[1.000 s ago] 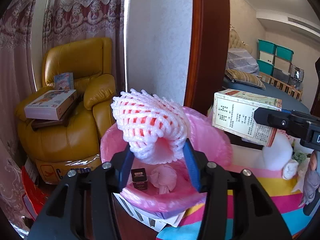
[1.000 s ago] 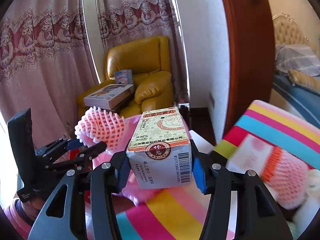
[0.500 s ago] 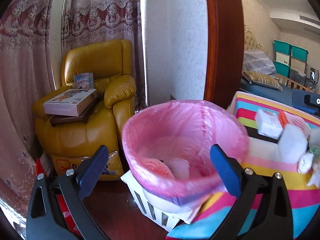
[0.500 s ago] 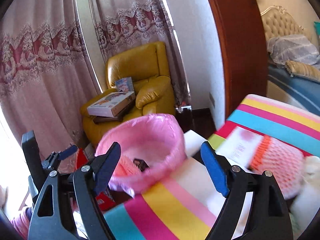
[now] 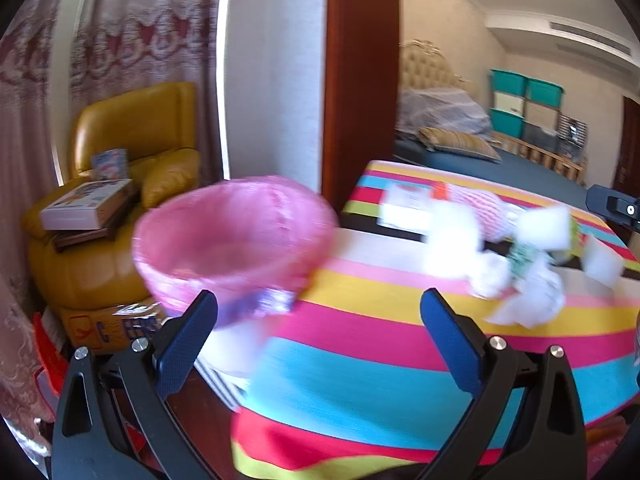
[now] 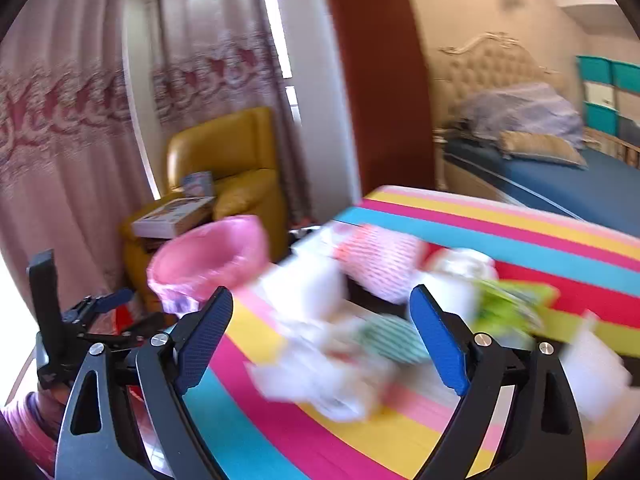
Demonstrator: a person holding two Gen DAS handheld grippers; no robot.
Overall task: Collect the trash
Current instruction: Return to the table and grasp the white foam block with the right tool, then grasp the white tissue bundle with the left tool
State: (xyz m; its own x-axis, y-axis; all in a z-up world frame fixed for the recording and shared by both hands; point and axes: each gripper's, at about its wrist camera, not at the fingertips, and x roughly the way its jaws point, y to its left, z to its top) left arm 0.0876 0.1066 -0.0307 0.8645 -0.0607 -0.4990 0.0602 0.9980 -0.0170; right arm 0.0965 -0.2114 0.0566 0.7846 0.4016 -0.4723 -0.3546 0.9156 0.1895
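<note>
Swung rightward since half a second ago, off the bin and over the striped tablecloth (image 5: 360, 372). Both tongs spread wide and holding nothing: left gripper (image 5: 318, 328) above the cloth's near-left corner, right gripper (image 6: 320, 330) above the litter further along. Foam net and printed carton of a second ago gone from the jaws, presumably dropped into the pink-lined trash bin (image 5: 236, 240), though blur hides the inside now. Bin standing just off the table's left edge, against the corner, in front of the yellow armchair (image 5: 132, 168).

Remaining trash (image 5: 520, 264) strewn across the far-right part of the cloth: a red-and-white foam net (image 6: 380, 256), white foam blocks, crumpled white paper, a green-printed wrapper (image 6: 512, 304). All smeared by motion; no brand or label legible on any of it. Only partly readable lettering anywhere: blue characters on the tan box (image 5: 112, 328) under the armchair, a "C" at most. Printed covers on the flat boxes (image 5: 86, 204) on the armchair seat, text too small to make out.

Seen only from the left wrist: ceiling lamp, the tan box, a dark sliver of the right gripper at the right rim. Seen only from the right wrist: the whole left gripper (image 6: 100, 312) at lower left beside the bin, jaws apart, plus the green wrapper's colour. Shared by both: bed (image 6: 560, 184), teal storage crates, lace curtains.
</note>
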